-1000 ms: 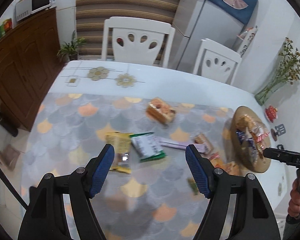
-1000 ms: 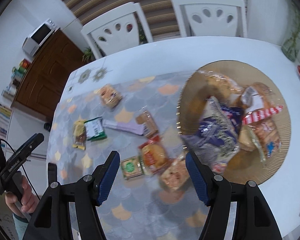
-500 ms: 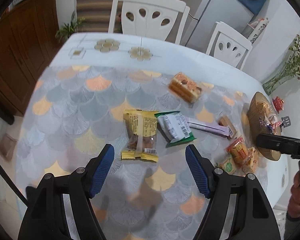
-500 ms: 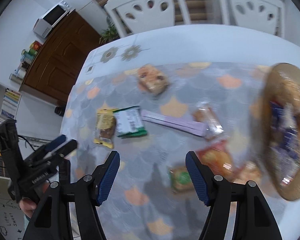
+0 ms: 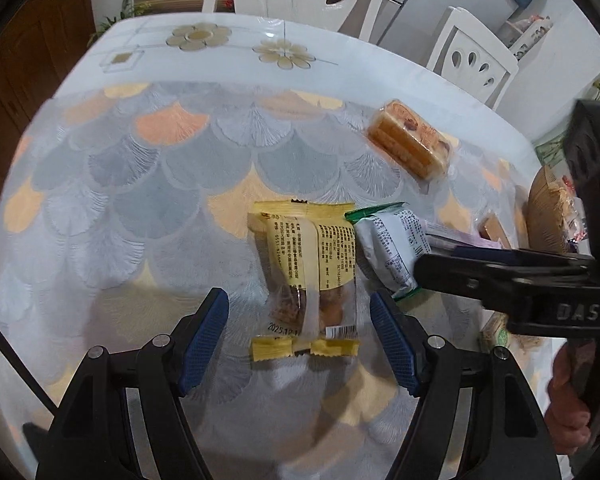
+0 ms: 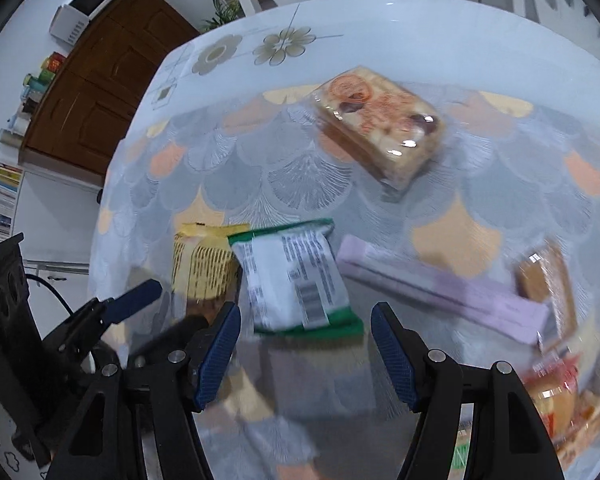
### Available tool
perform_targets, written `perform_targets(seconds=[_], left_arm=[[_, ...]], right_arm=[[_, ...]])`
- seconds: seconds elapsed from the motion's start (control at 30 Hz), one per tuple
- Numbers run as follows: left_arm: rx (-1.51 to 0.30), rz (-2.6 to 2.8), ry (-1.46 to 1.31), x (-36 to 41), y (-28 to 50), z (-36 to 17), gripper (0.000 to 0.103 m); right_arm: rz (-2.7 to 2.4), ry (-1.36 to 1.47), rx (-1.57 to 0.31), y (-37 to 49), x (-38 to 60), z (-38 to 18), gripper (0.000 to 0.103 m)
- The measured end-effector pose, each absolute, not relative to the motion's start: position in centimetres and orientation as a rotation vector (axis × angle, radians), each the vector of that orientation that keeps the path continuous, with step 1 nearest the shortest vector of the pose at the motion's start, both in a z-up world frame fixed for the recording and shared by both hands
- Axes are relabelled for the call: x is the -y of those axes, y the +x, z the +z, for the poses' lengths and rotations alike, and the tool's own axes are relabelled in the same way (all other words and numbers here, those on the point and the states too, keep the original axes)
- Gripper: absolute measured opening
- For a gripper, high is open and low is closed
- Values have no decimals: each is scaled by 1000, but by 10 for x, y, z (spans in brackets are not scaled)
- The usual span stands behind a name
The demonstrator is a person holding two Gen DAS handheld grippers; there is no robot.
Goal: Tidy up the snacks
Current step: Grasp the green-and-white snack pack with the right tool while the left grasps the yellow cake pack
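Left wrist view: the left gripper [image 5: 300, 334] hangs with its jaws spread and nothing pinched, its blue pads flanking the lower end of the yellow snack packet [image 5: 306, 276], which lies flat on the scallop-patterned tablecloth [image 5: 140, 184] beside the green-and-white packet [image 5: 388, 248]. The yellow packet looks light, soft and crinkly, with slick film; I would pinch it across its width near the clear window, gently, since the contents may crush. A second ago it lay far ahead of the jaws; now it sits between them.

Right wrist view: the right gripper [image 6: 304, 350] is likewise spread and empty, poised over the near edge of the green-and-white packet [image 6: 296, 276]. The snack-filled basket that filled this view earlier has gone from sight
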State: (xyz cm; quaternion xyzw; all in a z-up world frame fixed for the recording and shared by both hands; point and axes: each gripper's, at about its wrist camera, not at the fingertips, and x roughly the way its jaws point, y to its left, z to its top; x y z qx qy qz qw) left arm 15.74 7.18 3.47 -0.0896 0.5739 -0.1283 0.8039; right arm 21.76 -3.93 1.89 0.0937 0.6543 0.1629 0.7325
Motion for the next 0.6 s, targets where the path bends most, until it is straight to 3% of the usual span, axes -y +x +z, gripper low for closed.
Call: perform_targets(seconds=[0.33, 0.43, 0.6], left_arm=[[-1228, -301, -175, -65, 162, 28, 71], [-1221, -286, -138, -59, 164, 25, 70], [-1204, -262, -91, -51, 165, 24, 70]], right_arm=[[372, 124, -1446, 226, 21, 3, 66], [360, 80, -1427, 225, 22, 5, 54], [361, 85, -1416, 223, 27, 6, 49]])
